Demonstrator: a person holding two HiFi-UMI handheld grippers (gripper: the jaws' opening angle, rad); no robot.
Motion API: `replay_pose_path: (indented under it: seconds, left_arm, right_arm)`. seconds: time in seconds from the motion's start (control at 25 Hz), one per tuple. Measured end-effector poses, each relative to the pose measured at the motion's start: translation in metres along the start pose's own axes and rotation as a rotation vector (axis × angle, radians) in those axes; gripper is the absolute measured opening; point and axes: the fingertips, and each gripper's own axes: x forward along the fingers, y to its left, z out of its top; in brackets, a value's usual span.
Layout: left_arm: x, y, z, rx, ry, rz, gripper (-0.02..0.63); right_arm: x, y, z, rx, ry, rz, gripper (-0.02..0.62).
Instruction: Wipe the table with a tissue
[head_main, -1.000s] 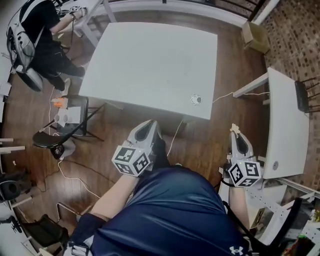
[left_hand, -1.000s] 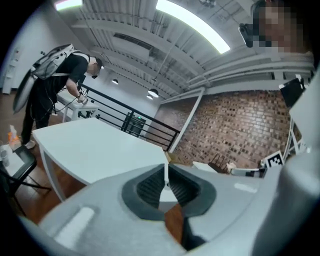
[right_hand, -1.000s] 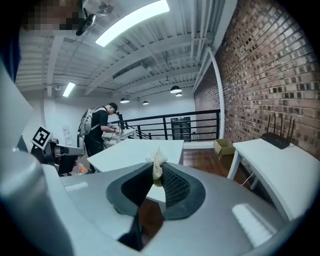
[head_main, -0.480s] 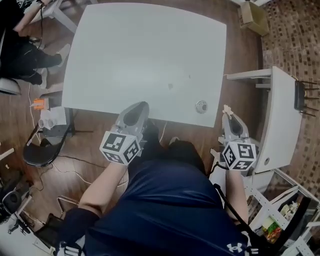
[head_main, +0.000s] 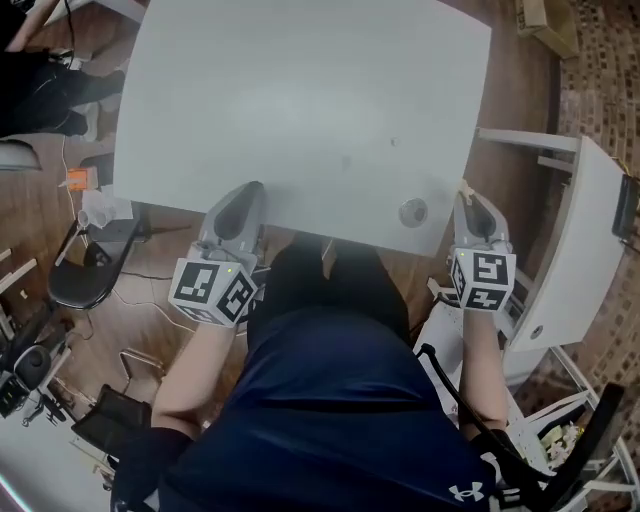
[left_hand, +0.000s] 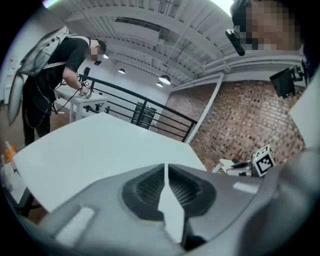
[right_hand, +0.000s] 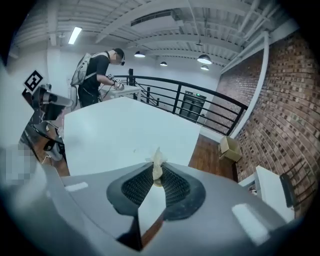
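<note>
The white table (head_main: 300, 90) fills the upper head view. A small round object (head_main: 412, 211) sits near its front right corner, with tiny specks (head_main: 393, 142) farther in. My left gripper (head_main: 246, 192) is shut and empty, its tip over the table's near edge; the jaws (left_hand: 166, 167) meet with nothing between them. My right gripper (head_main: 466, 192) hovers at the table's right edge, shut on a small wad of tissue (right_hand: 157, 160) that sticks out past its tip (right_hand: 157, 172). The tabletop (right_hand: 130, 130) stretches ahead of it.
A second white table (head_main: 590, 240) stands close on the right. A black chair (head_main: 85, 275) and cables lie left of the table. A cardboard box (right_hand: 229, 147) sits on the wood floor near a black railing (right_hand: 200, 107). A person (left_hand: 55, 75) bends over a far desk.
The view has closed in on the table. Both grippers moved forward from over the floor to the table's near edge, the right one keeping its tissue.
</note>
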Motion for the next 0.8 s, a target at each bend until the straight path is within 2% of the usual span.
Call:
replay_pose_path:
  seconds: [0.16,0.32,0.4,0.56,0.8]
  left_arm:
    - [0.014,-0.014,-0.008,-0.001,0.027,0.003,0.023]
    - [0.030,-0.019,-0.027,0.058,0.050,0.001,0.023]
    - [0.034,-0.020,-0.038,0.075,0.062,0.008,0.023]
    - [0.033,-0.018,-0.048,0.055,0.094,0.029,0.023]
    - [0.016,-0.004,-0.061,0.059,0.086,0.056,0.023]
  right_arm:
    - [0.023,-0.020,-0.002,-0.065,0.035,0.019,0.053]
    - [0.041,-0.024,-0.006,-0.161,0.092,0.036,0.052]
    - [0.048,-0.023,-0.008,-0.226,0.123,0.043,0.053]
    - [0.067,-0.020,-0.008,-0.322,0.165,0.062,0.052]
    - [0.097,0.008,0.002,-0.509,0.214,0.131,0.052]
